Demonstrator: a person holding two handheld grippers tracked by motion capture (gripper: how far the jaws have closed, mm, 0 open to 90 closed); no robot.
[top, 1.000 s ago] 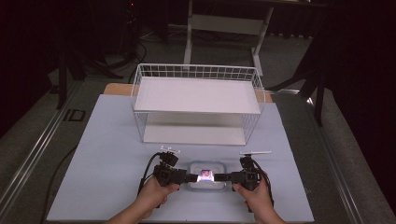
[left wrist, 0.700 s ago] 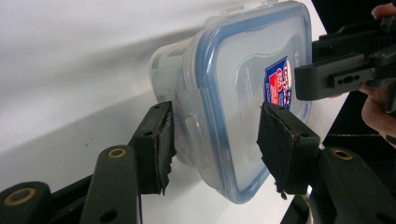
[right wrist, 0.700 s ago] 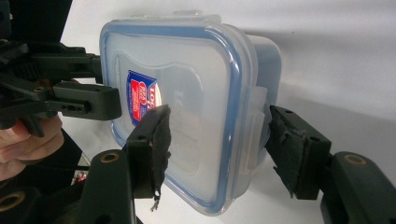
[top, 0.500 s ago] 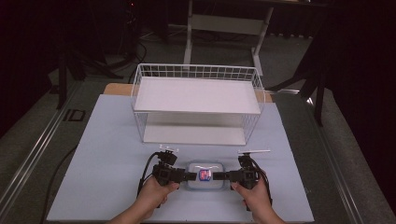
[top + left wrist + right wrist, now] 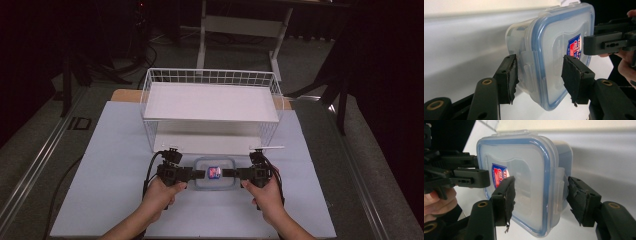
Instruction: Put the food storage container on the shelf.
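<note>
container (image 5: 214, 173) now lifted slightly off the table (image 5: 100, 165); my left gripper (image 5: 540, 75) and right gripper (image 5: 540, 196) clamp its ends, ready to carry.

Lifted off white mat (image 5: 115, 165) now, clear lidded container (image 5: 214, 173) carried between left gripper (image 5: 200, 174) and right gripper (image 5: 227, 173), one clamped on each end. Both hands risen a touch versus a second ago, most of it in last half second. Container sitting slightly higher in high view, nearer front edge of wire basket (image 5: 210, 80). Lid level, label facing up.
</note>
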